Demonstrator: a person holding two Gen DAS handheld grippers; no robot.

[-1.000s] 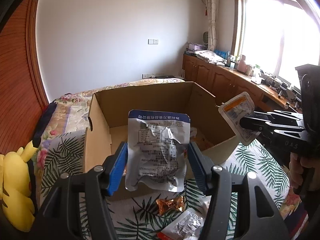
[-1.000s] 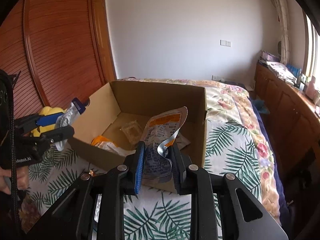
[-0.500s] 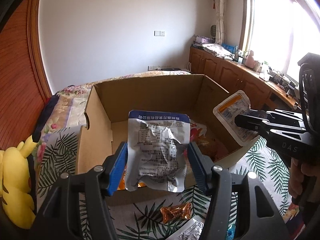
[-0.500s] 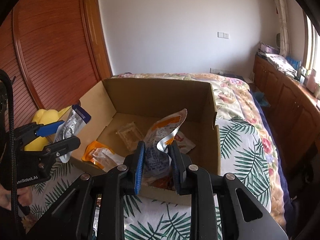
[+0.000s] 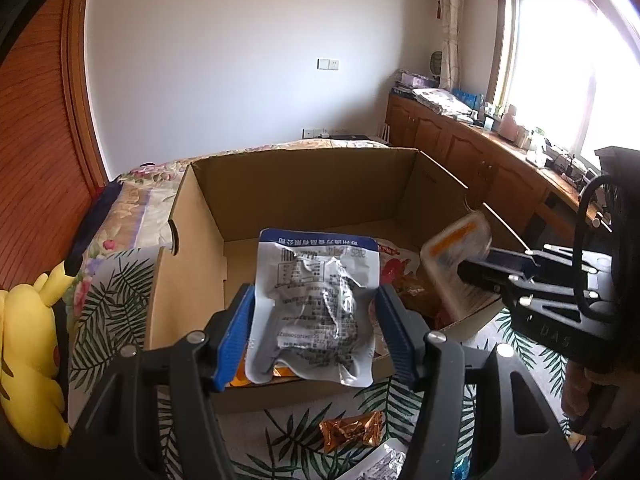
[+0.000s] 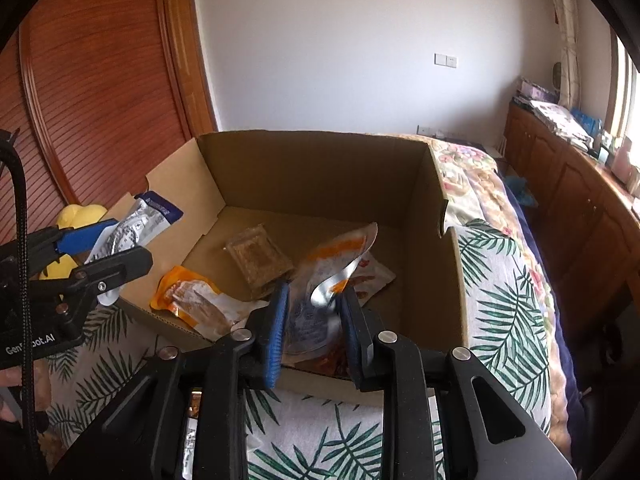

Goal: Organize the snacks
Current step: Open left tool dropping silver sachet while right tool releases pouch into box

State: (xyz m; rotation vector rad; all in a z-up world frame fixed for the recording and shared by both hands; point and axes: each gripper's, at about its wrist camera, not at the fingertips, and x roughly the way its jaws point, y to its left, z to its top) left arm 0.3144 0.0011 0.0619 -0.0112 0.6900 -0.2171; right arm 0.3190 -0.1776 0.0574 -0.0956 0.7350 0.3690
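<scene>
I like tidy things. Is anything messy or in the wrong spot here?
Yes. A brown-wrapped candy and a silver packet lie loose on the leaf-print cover, outside the cardboard box where the other snacks sit.

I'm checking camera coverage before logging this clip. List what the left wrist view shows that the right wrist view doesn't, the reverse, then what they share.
Only the left wrist view: a brown-wrapped candy lying on the leaf-print cover in front of the box, and the bright window.

Only the right wrist view: a brown square packet and an orange pouch on the box floor.

Both: the cardboard box, the left gripper holding a silver pouch, and the right gripper holding an orange-topped pouch.
</scene>
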